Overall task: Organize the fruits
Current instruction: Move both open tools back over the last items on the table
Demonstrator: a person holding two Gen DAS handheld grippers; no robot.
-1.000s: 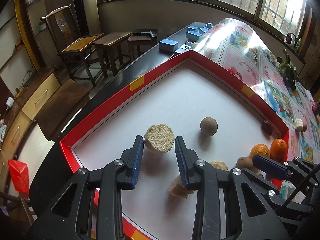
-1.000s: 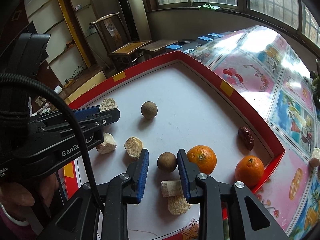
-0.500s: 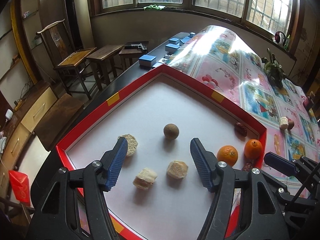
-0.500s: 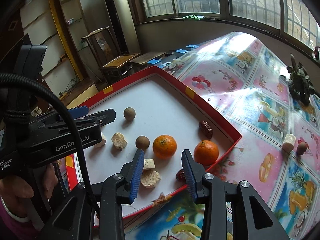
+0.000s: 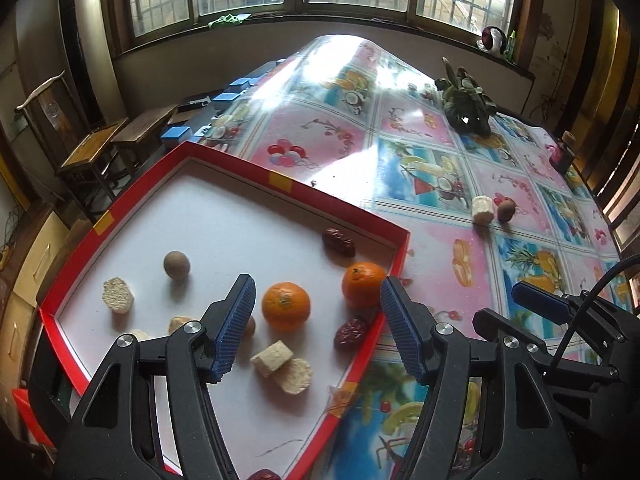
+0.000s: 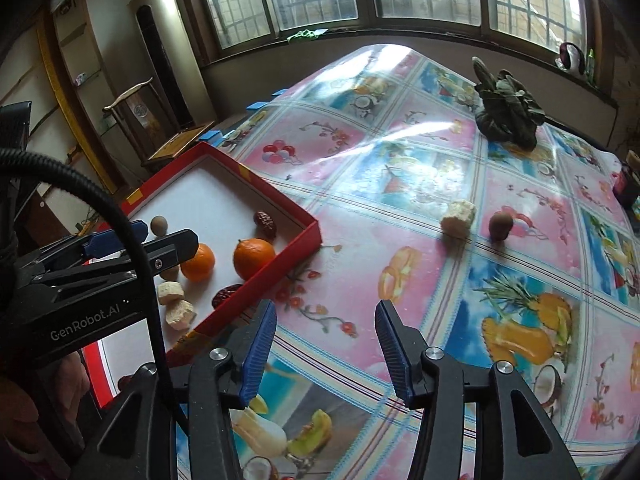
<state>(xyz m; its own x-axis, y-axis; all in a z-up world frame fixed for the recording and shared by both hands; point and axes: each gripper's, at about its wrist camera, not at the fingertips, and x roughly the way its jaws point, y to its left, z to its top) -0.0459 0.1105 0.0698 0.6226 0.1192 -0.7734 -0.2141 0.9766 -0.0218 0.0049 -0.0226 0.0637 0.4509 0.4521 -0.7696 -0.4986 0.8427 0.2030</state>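
A table under a glossy fruit-print tablecloth (image 5: 420, 168) stands below a row of barred windows, with wooden chairs to the left.

Left wrist view: the left gripper (image 5: 318, 324) hangs over the near corner of a red-rimmed tray (image 5: 400, 248), jaws standing apart with nothing between them. One finger partly hides a brown fruit; a date at the bottom edge is cut off. Inside the tray lie two oranges (image 5: 286, 306), two more dates (image 5: 338, 242), a brown round fruit (image 5: 176, 265) and several pale cut chunks (image 5: 117, 300).

Right wrist view: the right gripper (image 6: 325, 350) is over bare tablecloth beside the tray, jaws opening and empty. The left gripper's body hides much of the tray. Well apart on the cloth sit a pale chunk (image 6: 459, 218) and a small brown fruit (image 6: 500, 225), near each other
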